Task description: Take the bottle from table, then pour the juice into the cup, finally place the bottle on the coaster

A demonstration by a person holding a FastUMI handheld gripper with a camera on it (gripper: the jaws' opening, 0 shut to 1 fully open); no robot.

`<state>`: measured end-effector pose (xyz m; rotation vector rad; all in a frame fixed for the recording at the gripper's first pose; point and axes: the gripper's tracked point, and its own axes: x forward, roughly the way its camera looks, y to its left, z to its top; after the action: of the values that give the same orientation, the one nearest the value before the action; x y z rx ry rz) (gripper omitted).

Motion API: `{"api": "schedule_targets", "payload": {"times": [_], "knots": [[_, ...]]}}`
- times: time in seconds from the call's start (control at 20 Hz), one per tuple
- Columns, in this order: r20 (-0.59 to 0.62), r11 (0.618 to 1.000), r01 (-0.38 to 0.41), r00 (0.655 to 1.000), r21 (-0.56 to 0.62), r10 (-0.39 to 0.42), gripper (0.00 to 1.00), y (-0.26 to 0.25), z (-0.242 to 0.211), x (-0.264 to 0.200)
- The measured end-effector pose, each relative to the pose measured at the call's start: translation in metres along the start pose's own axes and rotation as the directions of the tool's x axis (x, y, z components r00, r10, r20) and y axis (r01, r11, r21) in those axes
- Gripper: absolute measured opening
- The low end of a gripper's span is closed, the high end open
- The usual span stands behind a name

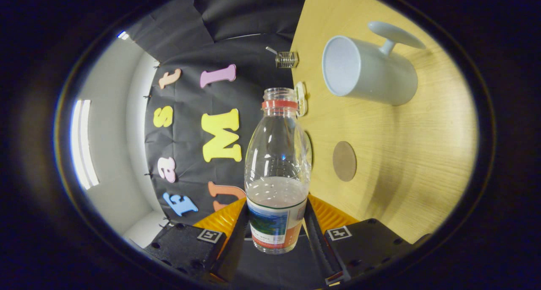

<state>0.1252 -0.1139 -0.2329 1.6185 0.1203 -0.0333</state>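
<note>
My gripper (275, 228) is shut on a clear bottle (277, 154), both fingers pressing its labelled lower part. The bottle has a red neck ring, an open mouth with no cap, and a little pale liquid lying just above the label. The view is rolled, so the wooden table (405, 167) stands like a wall beside the bottle. A white cup (367, 72) with a handle stands on the table beyond the bottle's mouth, its opening turned toward the bottle's side. A round brown coaster (344, 160) lies on the table level with the bottle's body.
A small metal wire clip (286, 59) sits at the table's far edge, and a pale small object (301, 99) lies just behind the bottle's neck. A black cloth wall hangs beyond the table, and a white wall with a lit strip (84, 142) lies off to the side.
</note>
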Motion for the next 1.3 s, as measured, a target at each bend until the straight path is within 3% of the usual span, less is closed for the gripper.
{"api": "schedule_targets", "payload": {"times": [1.3], "knots": [[0.035,0.989,-0.04,0.999,0.139,0.035,0.75,0.025,0.0,0.005]]}}
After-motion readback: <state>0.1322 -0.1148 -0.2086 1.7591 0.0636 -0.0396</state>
